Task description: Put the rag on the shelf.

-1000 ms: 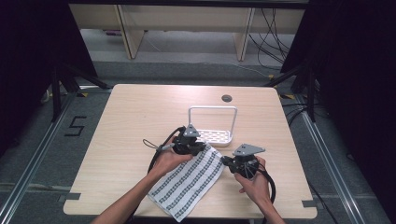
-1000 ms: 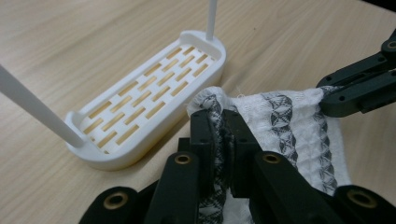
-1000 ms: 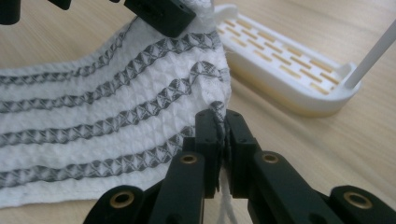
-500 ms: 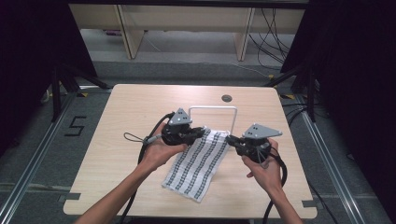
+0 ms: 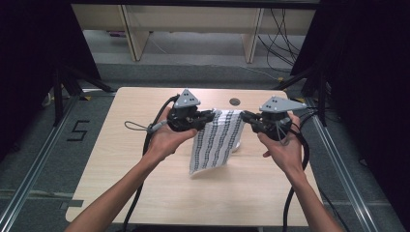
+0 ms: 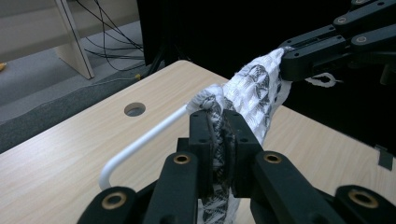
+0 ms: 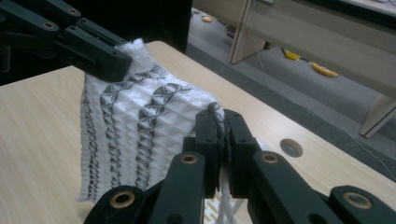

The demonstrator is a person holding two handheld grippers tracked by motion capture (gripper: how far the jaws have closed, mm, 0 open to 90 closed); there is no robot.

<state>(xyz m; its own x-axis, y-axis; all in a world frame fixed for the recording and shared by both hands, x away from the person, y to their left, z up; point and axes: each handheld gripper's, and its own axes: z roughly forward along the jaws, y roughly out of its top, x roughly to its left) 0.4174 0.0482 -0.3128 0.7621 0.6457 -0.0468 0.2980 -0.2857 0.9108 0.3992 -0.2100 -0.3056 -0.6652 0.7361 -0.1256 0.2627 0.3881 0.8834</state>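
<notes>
Above the light wooden table (image 5: 121,159), the white cloth with black patterned stripes (image 5: 217,140) hangs clear of the top, its 2 upper corners clenched by the left gripper (image 5: 212,116) and the right gripper (image 5: 243,116), a white wire rack (image 6: 140,144) behind it.

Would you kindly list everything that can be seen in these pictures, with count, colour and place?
cloth: one, white with black patterned stripes, hanging above the table between the two tools
wire rack: one, white, on the table behind the cloth
table: one, light wood, centre, with a round hole near its far edge
shelving legs: pale wood, on the floor beyond the table
cables: several, black, on the floor at the far right
left tool: one, black, shut on the cloth's top left corner
right tool: one, black, shut on the cloth's top right corner
forearms: two, entering from the bottom edge
</notes>
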